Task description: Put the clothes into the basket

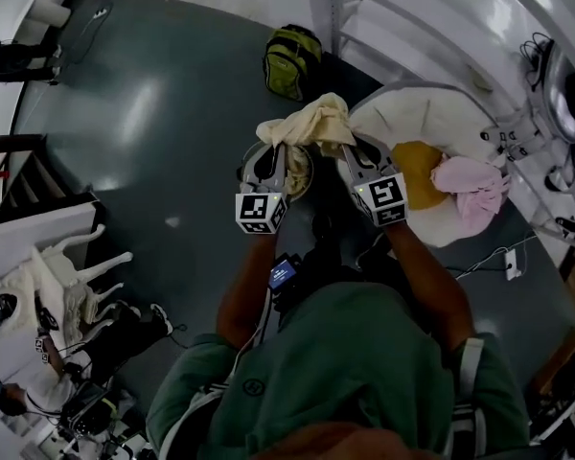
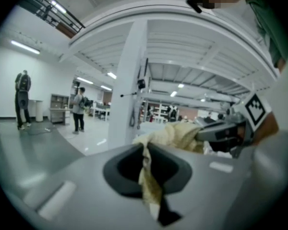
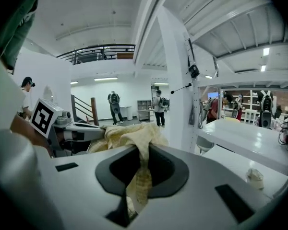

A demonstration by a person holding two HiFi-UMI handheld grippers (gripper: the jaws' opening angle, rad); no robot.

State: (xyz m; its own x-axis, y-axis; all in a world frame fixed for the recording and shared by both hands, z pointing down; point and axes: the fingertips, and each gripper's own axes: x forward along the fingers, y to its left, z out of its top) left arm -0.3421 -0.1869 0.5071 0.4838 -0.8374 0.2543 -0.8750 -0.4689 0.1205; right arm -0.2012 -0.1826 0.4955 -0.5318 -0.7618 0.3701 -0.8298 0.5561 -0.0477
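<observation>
Grey glossy floor, white frame at 1 o'clock in head view. Cream-yellow cloth, soft and crumpled, is bunched in the air betw. both claws, at 12 o'clock from the person's arms. Left gripper is clenched on its left end, jaws nearly together w/ fabric pinched thru the slit. Right gripper grasps the right end likewise. Pink garment lies on a white heap at 3 o'clock of the cloth. Green backpack is at 12.

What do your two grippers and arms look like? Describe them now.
The left gripper and right gripper are pale grey with dark recesses, each carrying a cube of black-and-white square markers. The person wears a green short-sleeved shirt; forearms bare.
</observation>
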